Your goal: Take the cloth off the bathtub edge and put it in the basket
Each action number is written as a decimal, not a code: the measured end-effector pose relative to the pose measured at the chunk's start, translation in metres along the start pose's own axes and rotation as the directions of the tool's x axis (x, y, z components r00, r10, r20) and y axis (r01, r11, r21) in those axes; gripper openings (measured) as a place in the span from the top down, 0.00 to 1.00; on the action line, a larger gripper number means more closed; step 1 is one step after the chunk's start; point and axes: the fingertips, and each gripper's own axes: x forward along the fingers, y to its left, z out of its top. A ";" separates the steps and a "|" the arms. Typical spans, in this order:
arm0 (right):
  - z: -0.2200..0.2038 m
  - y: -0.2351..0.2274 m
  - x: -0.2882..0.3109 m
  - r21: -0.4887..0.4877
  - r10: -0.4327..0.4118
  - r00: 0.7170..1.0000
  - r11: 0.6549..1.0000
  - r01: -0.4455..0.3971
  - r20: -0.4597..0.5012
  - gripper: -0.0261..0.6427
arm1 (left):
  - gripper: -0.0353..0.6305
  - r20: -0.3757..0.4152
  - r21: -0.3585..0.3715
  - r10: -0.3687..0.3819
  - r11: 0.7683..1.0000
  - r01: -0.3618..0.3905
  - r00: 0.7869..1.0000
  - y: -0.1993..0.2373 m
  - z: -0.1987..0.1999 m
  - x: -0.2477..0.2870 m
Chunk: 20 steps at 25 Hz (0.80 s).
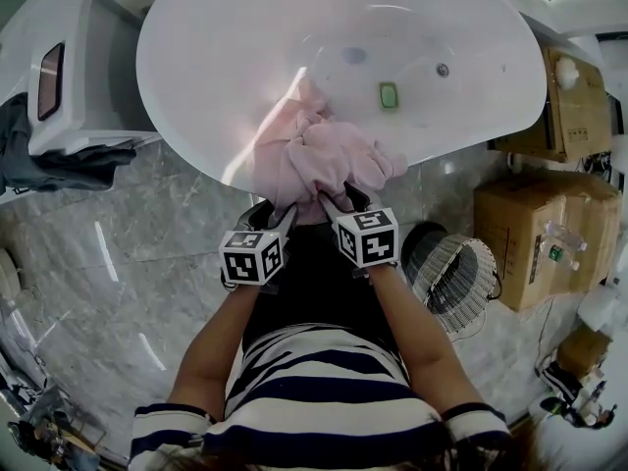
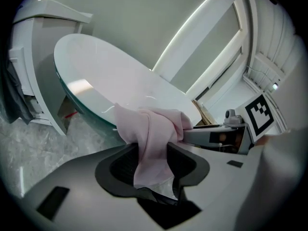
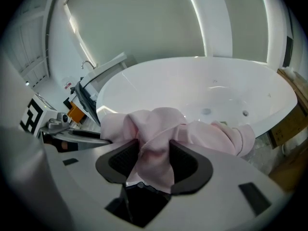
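A pink cloth lies bunched on the near edge of the white bathtub, with part of it draped into the tub. My left gripper and right gripper meet side by side at its lower edge. In the left gripper view the cloth fills the gap of the left gripper, and the pads press on it. The right gripper pinches another fold of the cloth the same way. A white wire basket stands on the floor to my right.
Cardboard boxes stand beyond the basket, and another box stands by the tub's right end. Dark clothing hangs off a white fixture at the left. A small green thing lies inside the tub. The floor is grey marble.
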 end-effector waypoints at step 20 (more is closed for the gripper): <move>-0.006 0.012 -0.034 -0.050 0.005 0.997 0.999 -0.001 0.076 0.85 | 0.84 0.013 0.124 -0.092 0.988 0.090 0.996 -0.029 0.015 -0.015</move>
